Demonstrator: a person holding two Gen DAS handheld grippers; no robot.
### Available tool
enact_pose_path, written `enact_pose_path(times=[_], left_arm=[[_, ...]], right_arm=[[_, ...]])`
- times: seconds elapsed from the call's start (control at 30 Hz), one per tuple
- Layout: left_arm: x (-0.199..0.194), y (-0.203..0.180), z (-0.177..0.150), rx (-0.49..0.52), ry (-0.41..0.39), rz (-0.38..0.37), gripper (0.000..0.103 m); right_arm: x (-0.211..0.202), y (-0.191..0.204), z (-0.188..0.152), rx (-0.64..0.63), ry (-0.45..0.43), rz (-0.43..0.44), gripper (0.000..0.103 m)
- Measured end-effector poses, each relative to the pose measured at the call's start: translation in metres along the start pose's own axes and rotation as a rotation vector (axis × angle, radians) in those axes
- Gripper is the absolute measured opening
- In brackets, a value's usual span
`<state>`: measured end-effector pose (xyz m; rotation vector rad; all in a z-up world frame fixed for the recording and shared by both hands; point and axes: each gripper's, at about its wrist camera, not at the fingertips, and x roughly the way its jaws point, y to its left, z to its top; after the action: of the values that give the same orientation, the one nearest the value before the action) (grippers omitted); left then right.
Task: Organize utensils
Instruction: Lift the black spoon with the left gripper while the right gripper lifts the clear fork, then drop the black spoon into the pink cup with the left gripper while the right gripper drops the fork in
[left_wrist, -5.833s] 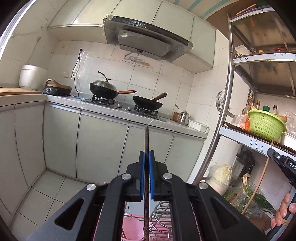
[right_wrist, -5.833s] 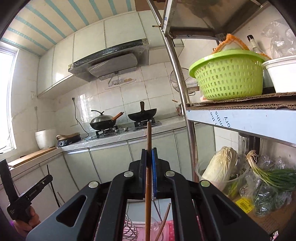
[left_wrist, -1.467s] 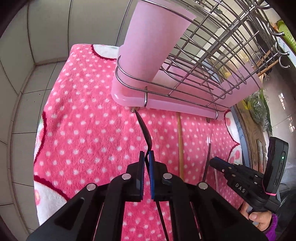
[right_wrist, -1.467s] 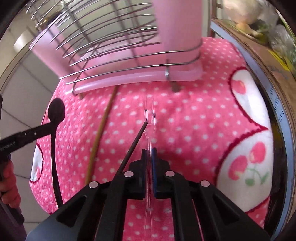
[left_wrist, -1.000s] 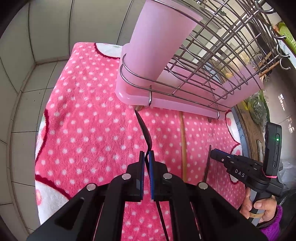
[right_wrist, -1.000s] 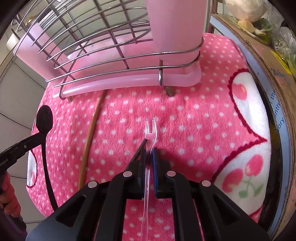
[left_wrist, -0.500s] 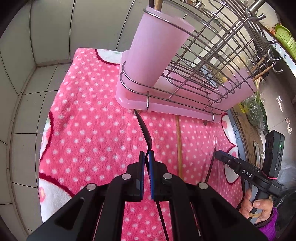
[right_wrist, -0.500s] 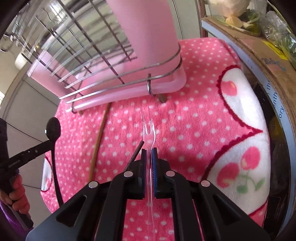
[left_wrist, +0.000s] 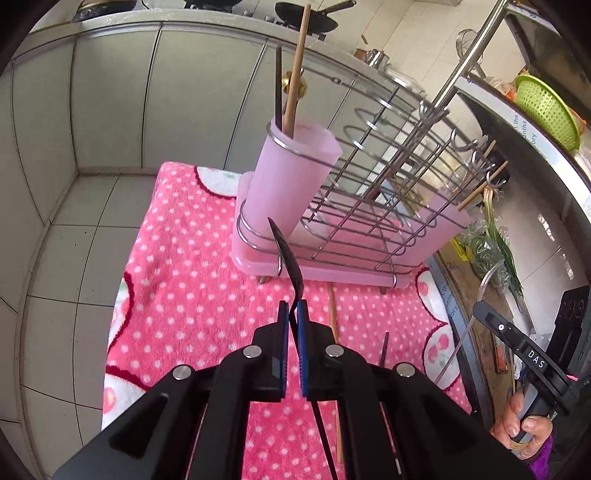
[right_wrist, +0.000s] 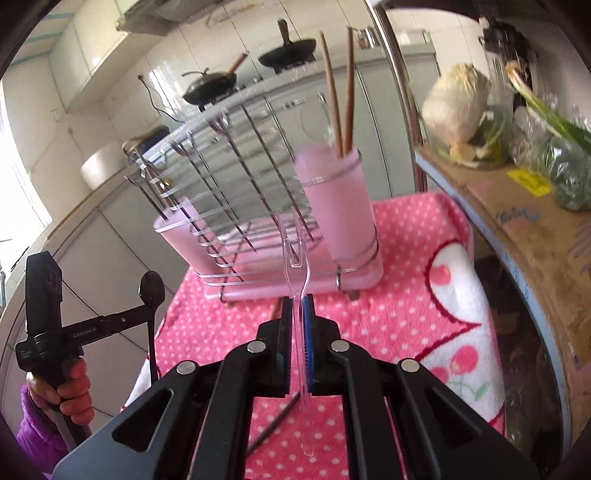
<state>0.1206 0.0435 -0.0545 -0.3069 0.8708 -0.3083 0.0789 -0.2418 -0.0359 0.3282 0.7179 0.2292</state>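
My left gripper (left_wrist: 292, 308) is shut on a black spoon (left_wrist: 286, 253), bowl forward, held above the pink dotted towel (left_wrist: 184, 288) in front of the wire rack (left_wrist: 376, 192). The rack's left pink cup (left_wrist: 291, 184) holds a brown chopstick (left_wrist: 297, 70) and a dark utensil. My right gripper (right_wrist: 297, 302) is shut on a clear plastic fork (right_wrist: 295, 254), tines toward the rack's right pink cup (right_wrist: 336, 199), which holds two brown chopsticks (right_wrist: 340, 92). The black spoon also shows at the left of the right wrist view (right_wrist: 151, 291).
A brown chopstick (left_wrist: 333, 317) and a dark chopstick (left_wrist: 385, 349) lie on the towel in front of the rack. A metal shelf with a pole (left_wrist: 469, 51), vegetables (right_wrist: 458, 107) and a green basket (left_wrist: 546, 107) stands to the right. Grey cabinets (left_wrist: 110, 96) stand behind.
Both grippers have lifted and tilted up from the towel with the spoon and the fork held. The rack's cups and their chopsticks have come into full view.
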Motion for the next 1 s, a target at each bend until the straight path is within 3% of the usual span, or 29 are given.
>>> enact_pose_path(times=[0.27, 0.53, 0.77, 1.0], left_arm=[[-0.045, -0.019, 0.016, 0.046, -0.198, -0.030, 0.004], [-0.088, -0.041, 0.047, 0.093, -0.415, -0.033, 0.004], [-0.113, -0.061, 0.084, 0.142, -0.591, 0.005, 0.004], [-0.109, -0.067, 0.116, 0.143, -0.742, 0.078, 0.004]], right_arm=[[-0.032, 0.020, 0.018, -0.049, -0.106, 0.046, 0.006], [-0.060, 0.033, 0.061, -0.099, -0.242, 0.060, 0.006], [-0.075, 0.036, 0.113, -0.136, -0.395, 0.046, 0.006], [-0.065, 0.031, 0.149, -0.173, -0.515, -0.009, 0.006]])
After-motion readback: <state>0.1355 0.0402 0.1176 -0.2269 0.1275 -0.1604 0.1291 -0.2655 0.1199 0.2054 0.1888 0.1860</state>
